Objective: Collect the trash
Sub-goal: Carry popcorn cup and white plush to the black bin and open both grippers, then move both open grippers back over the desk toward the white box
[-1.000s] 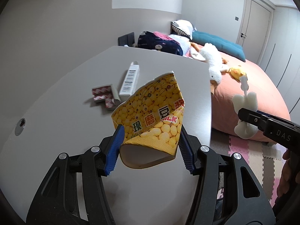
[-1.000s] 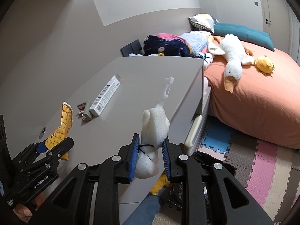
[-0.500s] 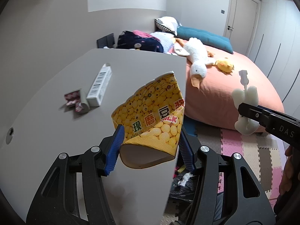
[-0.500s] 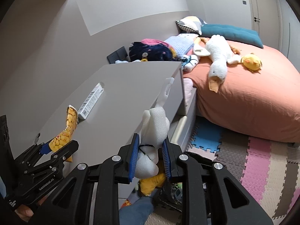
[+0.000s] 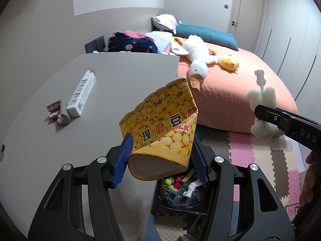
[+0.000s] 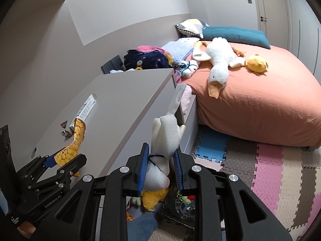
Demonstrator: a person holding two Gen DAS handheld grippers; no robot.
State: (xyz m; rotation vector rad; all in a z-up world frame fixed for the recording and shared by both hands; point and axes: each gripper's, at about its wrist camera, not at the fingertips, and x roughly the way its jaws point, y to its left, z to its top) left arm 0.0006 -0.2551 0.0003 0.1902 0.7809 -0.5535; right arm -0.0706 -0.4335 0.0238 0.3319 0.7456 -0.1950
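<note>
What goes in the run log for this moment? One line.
left gripper: shut on yellow cup | right gripper: shut on foam brush | bin bag: below | table: two items left

Home bedroom. Bed with salmon cover fills right side; teal cushion and patterned pillow at head. Plush goose and yellow chick toy lie on cover; folded clothes heaped beside pillow. Pastel foam puzzle mats cover floor. Grey desk against plain wall, touching bed side. Closed door with lever handle and light switch at far end; tall wardrobe panels along right wall.
</note>
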